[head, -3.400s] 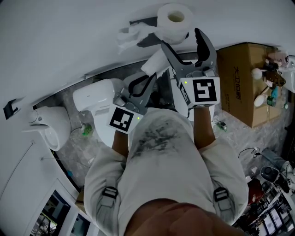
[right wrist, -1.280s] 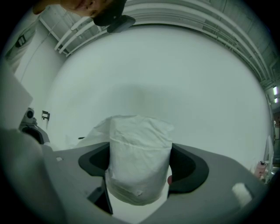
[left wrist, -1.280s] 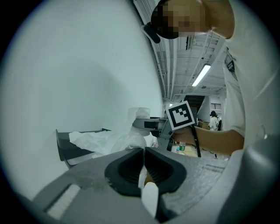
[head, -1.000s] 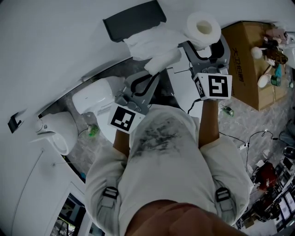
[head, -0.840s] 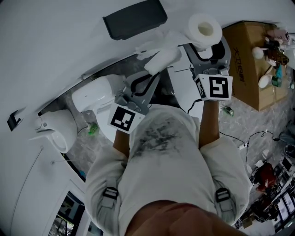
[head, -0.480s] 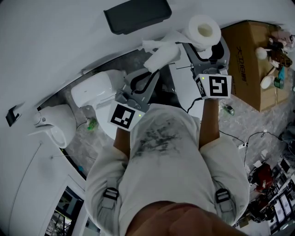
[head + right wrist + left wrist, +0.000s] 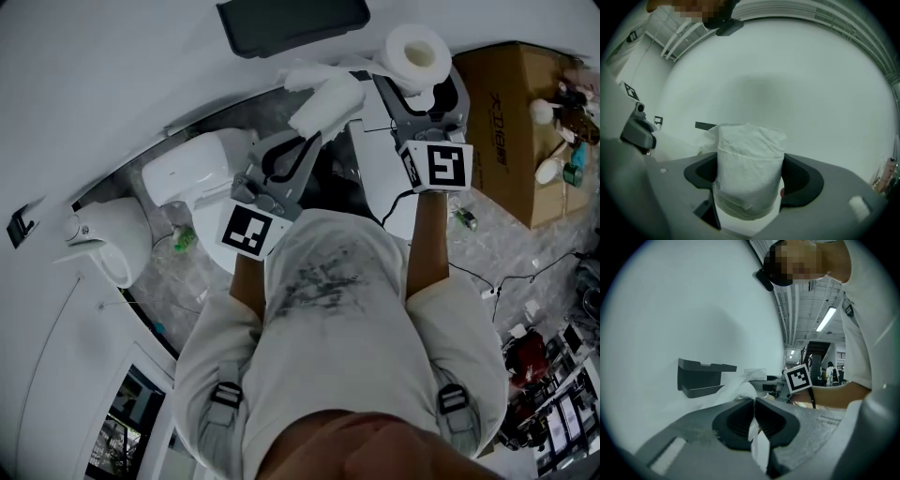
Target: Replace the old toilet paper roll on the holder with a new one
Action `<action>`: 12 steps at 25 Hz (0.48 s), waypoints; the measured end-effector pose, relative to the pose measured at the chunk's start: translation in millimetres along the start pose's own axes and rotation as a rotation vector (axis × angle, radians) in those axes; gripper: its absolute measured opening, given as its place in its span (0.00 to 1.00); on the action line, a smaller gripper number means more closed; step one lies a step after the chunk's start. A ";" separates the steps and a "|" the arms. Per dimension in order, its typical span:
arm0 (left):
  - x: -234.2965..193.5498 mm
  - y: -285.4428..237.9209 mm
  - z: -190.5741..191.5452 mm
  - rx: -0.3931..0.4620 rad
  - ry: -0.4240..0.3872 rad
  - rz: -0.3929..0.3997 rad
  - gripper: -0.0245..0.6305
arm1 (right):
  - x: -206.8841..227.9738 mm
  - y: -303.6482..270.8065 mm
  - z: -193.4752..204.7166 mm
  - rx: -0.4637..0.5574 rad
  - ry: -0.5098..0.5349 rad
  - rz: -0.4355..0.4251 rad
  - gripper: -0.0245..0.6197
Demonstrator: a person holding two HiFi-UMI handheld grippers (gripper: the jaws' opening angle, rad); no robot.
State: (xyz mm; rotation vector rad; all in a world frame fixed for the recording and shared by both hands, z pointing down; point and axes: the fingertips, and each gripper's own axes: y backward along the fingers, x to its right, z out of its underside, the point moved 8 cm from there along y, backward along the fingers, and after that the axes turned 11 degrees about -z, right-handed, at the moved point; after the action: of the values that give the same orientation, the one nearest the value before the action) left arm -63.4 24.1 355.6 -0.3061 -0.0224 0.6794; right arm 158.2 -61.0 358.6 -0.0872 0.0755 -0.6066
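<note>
The black holder (image 7: 291,23) on the white wall stands empty; it also shows in the left gripper view as the holder (image 7: 701,378). Below it my left gripper (image 7: 312,133) is shut on the old roll (image 7: 325,101), a squashed white roll with a loose, torn tail. In its own view the left gripper (image 7: 753,411) pinches a thin sheet of that paper (image 7: 757,446). To the right, my right gripper (image 7: 420,82) holds the full new roll (image 7: 417,52) upright, core hole up. The new roll (image 7: 749,150) fills the wide jaws of the right gripper (image 7: 747,187).
A white toilet (image 7: 192,173) sits below the holder by the wall, and a second white fixture (image 7: 103,239) lies further left. A cardboard box (image 7: 506,112) with small items on it stands at the right. Cables and clutter cover the floor at lower right.
Both grippers have sunk away from the holder, each still carrying its roll. The old roll's loose tail, earlier up against the holder, now hangs free below it.
</note>
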 end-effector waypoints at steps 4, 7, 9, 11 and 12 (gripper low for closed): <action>-4.9 -4.0 5.7 -0.005 0.005 -0.001 0.06 | 2.0 -7.4 9.0 -0.022 0.014 -0.010 0.65; -7.9 -9.0 9.9 -0.006 0.013 -0.001 0.06 | 5.2 -13.0 16.3 -0.045 0.034 -0.017 0.65; -9.8 -12.1 12.6 -0.005 0.015 0.001 0.06 | 7.2 -15.9 21.2 -0.061 0.050 -0.021 0.65; -11.7 -15.1 15.3 -0.006 0.017 0.000 0.06 | 9.7 -19.0 26.5 -0.077 0.064 -0.023 0.65; -12.7 -16.4 16.6 -0.007 0.018 0.000 0.06 | 10.7 -20.7 29.4 -0.086 0.071 -0.025 0.65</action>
State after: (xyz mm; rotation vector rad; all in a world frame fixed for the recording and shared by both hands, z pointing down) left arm -65.2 8.6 377.1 -0.3190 -0.0077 0.6766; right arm 158.0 -82.2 389.5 -0.1497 0.1697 -0.6320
